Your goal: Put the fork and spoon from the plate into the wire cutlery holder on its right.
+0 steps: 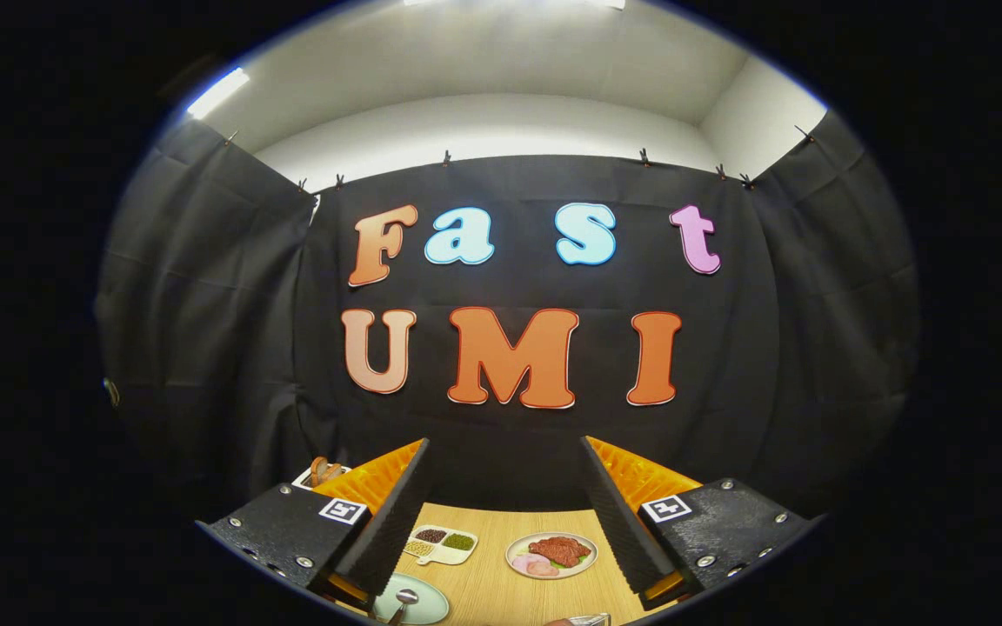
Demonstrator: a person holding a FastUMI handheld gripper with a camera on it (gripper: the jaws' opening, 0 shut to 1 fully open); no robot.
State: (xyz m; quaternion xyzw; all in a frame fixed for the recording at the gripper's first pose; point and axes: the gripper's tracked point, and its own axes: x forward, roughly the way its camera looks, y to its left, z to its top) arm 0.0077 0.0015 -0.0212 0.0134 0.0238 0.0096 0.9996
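Note:
My gripper [504,452] is held high and level over the wooden table [492,582], its two fingers spread wide with nothing between them. Low down, beside the left finger, lies a pale green plate [427,606] with a spoon [405,598] resting on it, bowl end up. The fork cannot be made out. A bit of shiny wire [590,619], likely the top of the cutlery holder, peeks up to the right of that plate, close to the right finger's base.
Farther back on the table sit a divided dish of beans and grains [441,543] and a plate of meat and ham slices [551,555]. A small white tray with a brown item [320,473] is behind the left finger. Black cloth walls close in the table.

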